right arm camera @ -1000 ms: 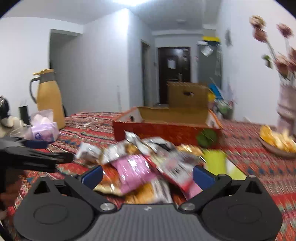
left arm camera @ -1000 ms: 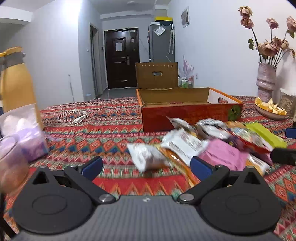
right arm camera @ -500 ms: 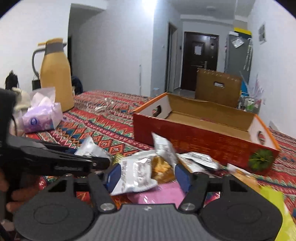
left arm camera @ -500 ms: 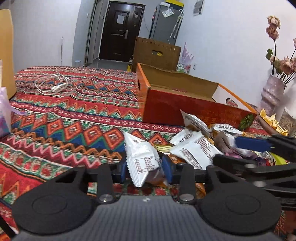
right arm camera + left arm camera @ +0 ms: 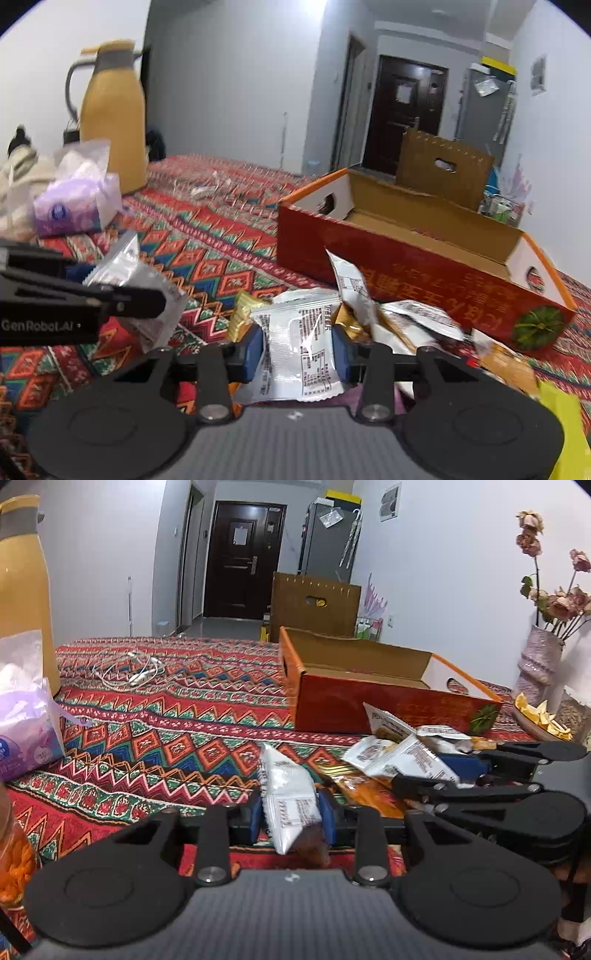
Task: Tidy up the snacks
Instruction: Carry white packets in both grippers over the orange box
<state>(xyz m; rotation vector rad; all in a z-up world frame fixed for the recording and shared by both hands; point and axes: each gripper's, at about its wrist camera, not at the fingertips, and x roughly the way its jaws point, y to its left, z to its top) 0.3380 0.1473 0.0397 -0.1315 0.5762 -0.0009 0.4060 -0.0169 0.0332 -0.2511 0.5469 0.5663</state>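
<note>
Left wrist view: my left tongs (image 5: pixel 290 819) are closing on a white packet (image 5: pixel 290 797); my right tongs (image 5: pixel 297 350) are closing on another packet (image 5: pixel 301 350), both pinched between the pads.

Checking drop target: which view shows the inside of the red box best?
Right wrist. It looks down over the near wall of the red box onto a strip of bare cardboard floor. Left wrist sees the red box from lower: mostly outer wall and far inner wall, floor hidden.

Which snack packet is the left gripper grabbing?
The white packet alone at the pile's left edge, squeezed between the closing left gripper pads. The other packets lie heaped nearer the red box.
</note>
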